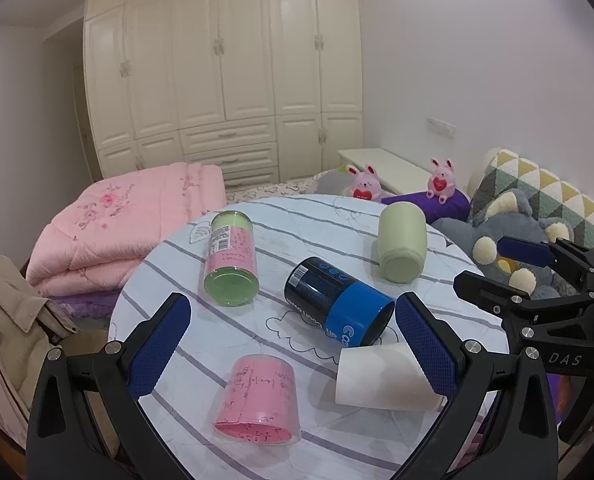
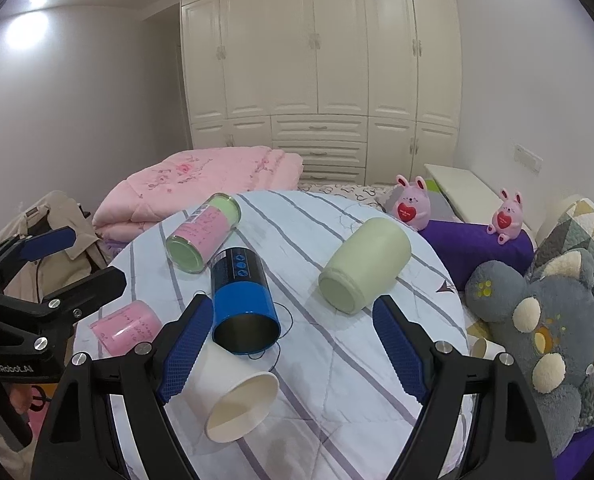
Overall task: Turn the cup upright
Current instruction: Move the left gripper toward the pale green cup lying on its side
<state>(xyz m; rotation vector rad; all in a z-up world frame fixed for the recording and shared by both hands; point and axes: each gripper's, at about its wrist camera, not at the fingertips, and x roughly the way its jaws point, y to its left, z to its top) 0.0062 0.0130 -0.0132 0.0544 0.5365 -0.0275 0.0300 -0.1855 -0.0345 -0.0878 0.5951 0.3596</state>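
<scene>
Both your grippers, left (image 1: 293,344) and right (image 2: 293,346), hover with jaws apart over the counter (image 2: 337,380); the tipped paper cup (image 2: 243,408) looks light, crushable—grip its wall gently.

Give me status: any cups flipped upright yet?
Done: nothing. All five lie on their sides: white paper cup, blue can, green cup, pink cup, pink-green jar. In hand: nothing; left gripper and right gripper open, empty. Left: every flip.

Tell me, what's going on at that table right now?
Left gripper and right gripper open, holding nothing. Five cups on their sides: white paper cup nearest, blue can touching it. Nothing blocking.
</scene>
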